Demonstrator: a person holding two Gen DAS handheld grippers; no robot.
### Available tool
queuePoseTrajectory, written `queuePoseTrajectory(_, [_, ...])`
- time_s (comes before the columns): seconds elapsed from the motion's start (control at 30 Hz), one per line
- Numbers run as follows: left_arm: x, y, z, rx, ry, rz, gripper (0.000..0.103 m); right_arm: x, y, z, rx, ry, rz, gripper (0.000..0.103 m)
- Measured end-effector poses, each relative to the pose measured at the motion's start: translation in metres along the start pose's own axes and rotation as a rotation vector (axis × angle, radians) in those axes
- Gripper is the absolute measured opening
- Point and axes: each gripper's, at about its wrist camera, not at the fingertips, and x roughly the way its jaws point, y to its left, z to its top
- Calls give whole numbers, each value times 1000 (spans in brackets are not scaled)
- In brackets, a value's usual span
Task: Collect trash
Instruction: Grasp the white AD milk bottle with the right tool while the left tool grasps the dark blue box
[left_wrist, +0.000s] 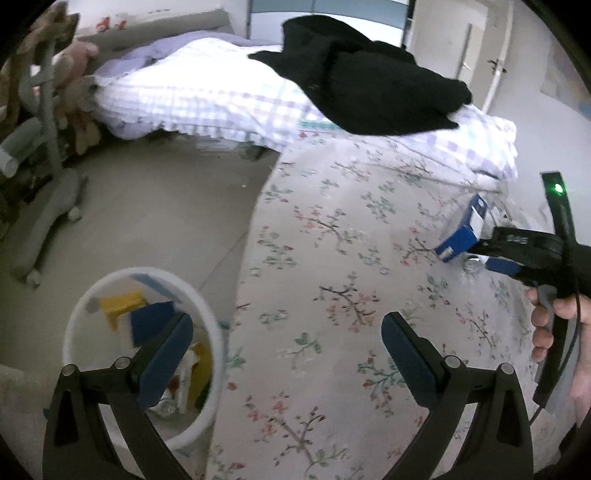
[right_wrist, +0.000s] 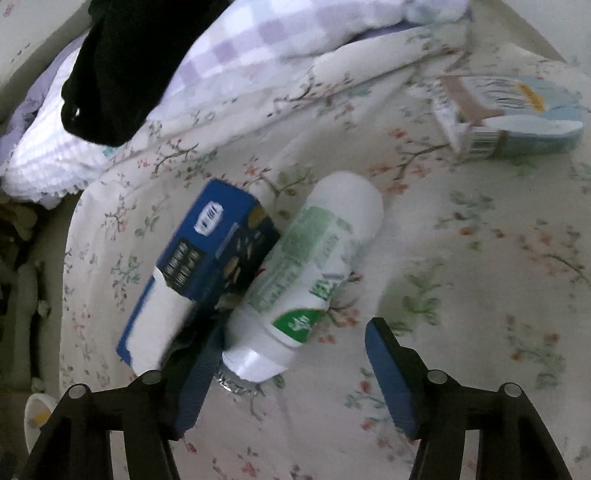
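A white bottle with a green label (right_wrist: 310, 273) lies on the floral bedspread (right_wrist: 461, 258), its neck end between my right gripper's (right_wrist: 291, 369) open fingers. A blue carton (right_wrist: 207, 258) leans against the bottle's left side. A pale blue box (right_wrist: 513, 114) lies further back right. In the left wrist view my left gripper (left_wrist: 288, 354) is open and empty, straddling the bed's edge beside a white bin (left_wrist: 144, 354) on the floor that holds yellow and blue packaging. The right gripper (left_wrist: 517, 251) shows there by the blue carton (left_wrist: 461, 229).
A black garment (left_wrist: 365, 74) lies on a checked quilt (left_wrist: 207, 96) at the bed's far end. Soft toys and a grey stand (left_wrist: 48, 110) are on the left beside the tiled floor (left_wrist: 155, 206). A door (left_wrist: 465, 48) stands behind.
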Motion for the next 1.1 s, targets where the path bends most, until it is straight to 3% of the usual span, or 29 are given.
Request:
queuePoseTrajectory(0.03, [3,-5,1,17,3,-15,103,2,1,0,-14,11,-12,39])
queuePoseTrajectory(0.23, [22,-39,10,89,57,-71,103,-18,-13,3,-21,31,-10,39])
queuePoseTrajectory(0.4, [36,-92,11,224,77,-114,103,-54,-52,9,-7,-33,-62,39])
queuePoseTrajectory(0.63, [52,-151,25,266,83,-224,102,-85,-106,12,23,-63,-95,39])
queuePoseTrajectory(0.87, [79,-195,32,338,109,-220,102,-96,-145,9,51,-45,-116,39])
queuePoseTrajectory(0.97, [87,-201,34,345,103,-225,95,-97,-152,8,64,-39,-117,39])
queuePoseTrajectory(1.1, [96,-202,35,356,136,-251,67,-99,-152,8,58,-41,-121,39])
